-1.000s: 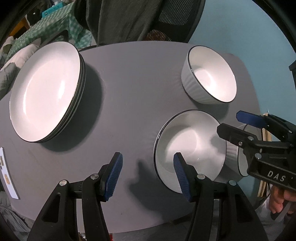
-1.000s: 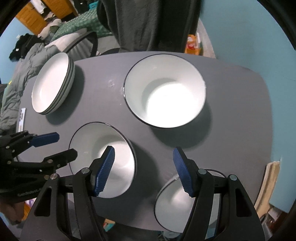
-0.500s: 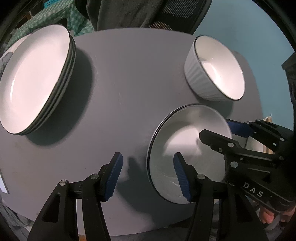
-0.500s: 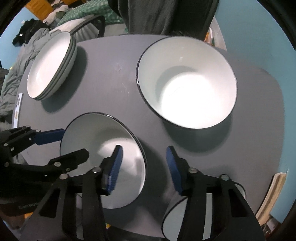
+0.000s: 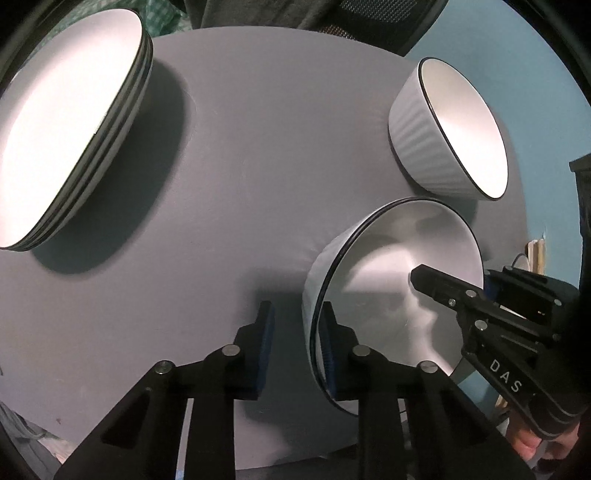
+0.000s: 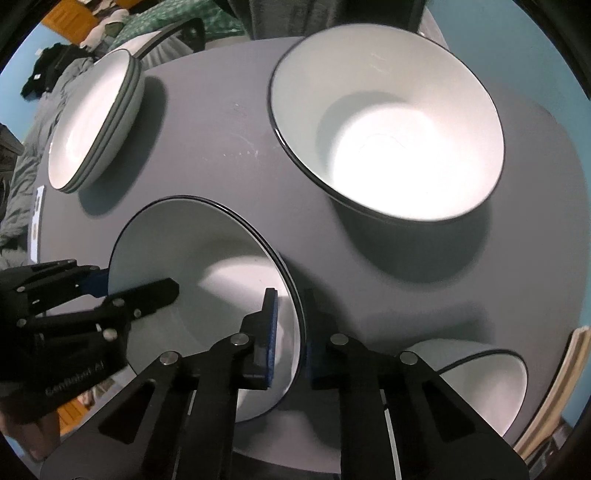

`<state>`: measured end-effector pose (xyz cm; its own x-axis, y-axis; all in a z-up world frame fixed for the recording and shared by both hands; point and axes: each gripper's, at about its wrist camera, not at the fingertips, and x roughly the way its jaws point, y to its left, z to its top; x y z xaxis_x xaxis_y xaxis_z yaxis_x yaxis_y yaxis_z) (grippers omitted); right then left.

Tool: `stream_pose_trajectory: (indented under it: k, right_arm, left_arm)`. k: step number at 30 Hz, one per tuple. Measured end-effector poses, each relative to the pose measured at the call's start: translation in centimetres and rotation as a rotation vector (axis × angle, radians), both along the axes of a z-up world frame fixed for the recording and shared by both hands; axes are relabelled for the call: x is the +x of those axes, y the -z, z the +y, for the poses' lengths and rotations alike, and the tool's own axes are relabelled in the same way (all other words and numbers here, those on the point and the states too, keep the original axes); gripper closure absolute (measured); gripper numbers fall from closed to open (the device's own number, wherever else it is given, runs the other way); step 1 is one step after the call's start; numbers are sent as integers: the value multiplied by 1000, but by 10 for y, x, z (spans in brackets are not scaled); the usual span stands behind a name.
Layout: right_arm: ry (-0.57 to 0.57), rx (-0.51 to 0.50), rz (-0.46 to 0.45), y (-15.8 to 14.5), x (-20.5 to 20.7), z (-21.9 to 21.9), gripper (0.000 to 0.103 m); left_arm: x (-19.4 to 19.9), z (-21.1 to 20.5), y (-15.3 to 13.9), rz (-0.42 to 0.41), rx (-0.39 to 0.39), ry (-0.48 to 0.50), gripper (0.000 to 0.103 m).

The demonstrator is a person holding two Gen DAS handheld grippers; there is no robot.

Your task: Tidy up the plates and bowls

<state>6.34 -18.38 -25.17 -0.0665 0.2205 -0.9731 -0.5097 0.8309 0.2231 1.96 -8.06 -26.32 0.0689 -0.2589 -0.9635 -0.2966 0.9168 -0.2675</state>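
Note:
A white bowl with a black rim [image 5: 399, 258] [image 6: 207, 266] sits at the near edge of the round grey table [image 5: 258, 166]. Both grippers straddle its rim from opposite sides. My left gripper [image 5: 297, 343] has its jaws narrowed around the bowl's left wall, one finger inside and one outside. My right gripper [image 6: 290, 336] has closed on the opposite wall in the same way. A second large bowl [image 6: 391, 125] [image 5: 458, 129] stands farther back. A stack of white plates [image 5: 66, 122] [image 6: 96, 118] sits at the far left.
A smaller white bowl [image 6: 480, 384] stands at the table's near right edge beside my right gripper. A chair with dark clothing [image 6: 332, 14] is behind the table. A paper card [image 6: 35, 225] lies at the left edge.
Both grippers have moved in onto the near bowl and narrowed their jaws around its rim. The cameras have come lower and closer to the table.

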Motion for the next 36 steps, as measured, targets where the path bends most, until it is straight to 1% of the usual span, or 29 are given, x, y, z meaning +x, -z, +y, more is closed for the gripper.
stream_pose_trajectory:
  k: [3,7,10,16,20,24,29,36]
  right_arm:
    - [24,7,41,3,1,-5,93]
    - [33,50,102,5,-10,-7,93]
    - [29,41,87,5,-15,-8,93]
    - [76,36,118,13,-12,-12,92]
    - [83,33,108,12,-15,-12,91]
    - [79,25,86,10,-16,-5,92]
    - [77,11,62,5,-18,-1,94]
    - [104,21,51,-4,-17,-9,96]
  left_arm:
    - [2,1,2,3,26,31,83]
    - [6,-3,-1,-7,45,67,83]
    - [6,-3,0,4,57,87,83]
    - [3,-3,2,10,64,98,84]
    - [3,2,3,3,46,73,85]
    - [-3,10,5,11,-1,44,92]
    - [-2,4,4,10,40,57,92]
    - [-3,-1,-1,15,30,63,92]
